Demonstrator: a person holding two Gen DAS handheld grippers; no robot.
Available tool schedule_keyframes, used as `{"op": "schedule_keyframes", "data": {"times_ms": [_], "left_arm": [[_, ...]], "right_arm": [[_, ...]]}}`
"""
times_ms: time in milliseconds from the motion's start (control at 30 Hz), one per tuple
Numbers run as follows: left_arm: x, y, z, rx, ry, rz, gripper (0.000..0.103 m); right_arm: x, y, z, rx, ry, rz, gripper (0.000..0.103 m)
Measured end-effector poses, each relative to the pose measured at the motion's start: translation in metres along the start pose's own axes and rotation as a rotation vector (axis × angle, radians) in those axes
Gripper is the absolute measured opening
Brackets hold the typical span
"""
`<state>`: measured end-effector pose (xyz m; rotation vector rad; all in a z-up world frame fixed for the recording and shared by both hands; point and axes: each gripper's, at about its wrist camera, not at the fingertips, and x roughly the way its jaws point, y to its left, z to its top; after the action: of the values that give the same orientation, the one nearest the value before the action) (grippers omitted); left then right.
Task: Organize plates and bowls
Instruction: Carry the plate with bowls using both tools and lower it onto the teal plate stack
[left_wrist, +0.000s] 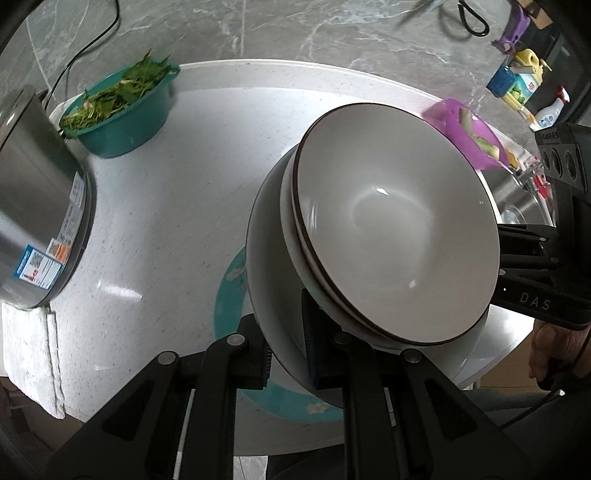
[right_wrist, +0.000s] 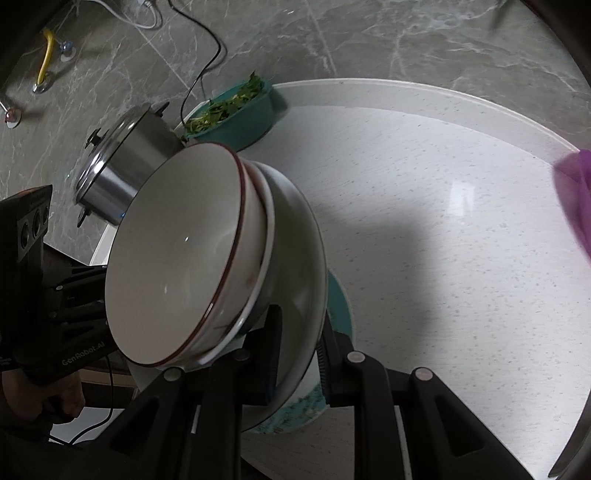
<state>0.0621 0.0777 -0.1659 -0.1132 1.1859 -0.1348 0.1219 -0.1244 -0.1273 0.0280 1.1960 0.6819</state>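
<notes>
A stack of two white bowls with dark red rims (left_wrist: 399, 221) sits nested in a larger white plate (left_wrist: 269, 266). Both grippers hold this stack from opposite sides, lifted and tilted above a teal plate (left_wrist: 229, 295) on the white table. My left gripper (left_wrist: 288, 354) is shut on the white plate's near rim. My right gripper (right_wrist: 295, 354) is shut on the plate's rim (right_wrist: 306, 258) on the other side, with the bowls (right_wrist: 177, 258) to its left. The teal plate (right_wrist: 340, 306) shows beneath it.
A steel pot (left_wrist: 37, 206) stands at the left on a white cloth (left_wrist: 29, 354). A teal bowl of greens (left_wrist: 122, 107) is at the back left. A purple bowl (left_wrist: 472, 136) is at the right edge. The round white table (right_wrist: 461, 240) spreads around.
</notes>
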Motion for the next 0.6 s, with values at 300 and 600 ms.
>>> {"op": "schedule_keyframes", "data": {"times_ms": [300, 600], "left_arm": [[0.022, 0.019, -0.026, -0.002, 0.041, -0.015, 0.013], [0.047, 0.027, -0.044, 0.018, 0.07, -0.03, 0.013]], "right_arm": [[0.027, 0.009, -0.013, 0.016, 0.05, -0.003, 0.02], [0.047, 0.005, -0.026, 0.053, 0.083, -0.018, 0.021]]}}
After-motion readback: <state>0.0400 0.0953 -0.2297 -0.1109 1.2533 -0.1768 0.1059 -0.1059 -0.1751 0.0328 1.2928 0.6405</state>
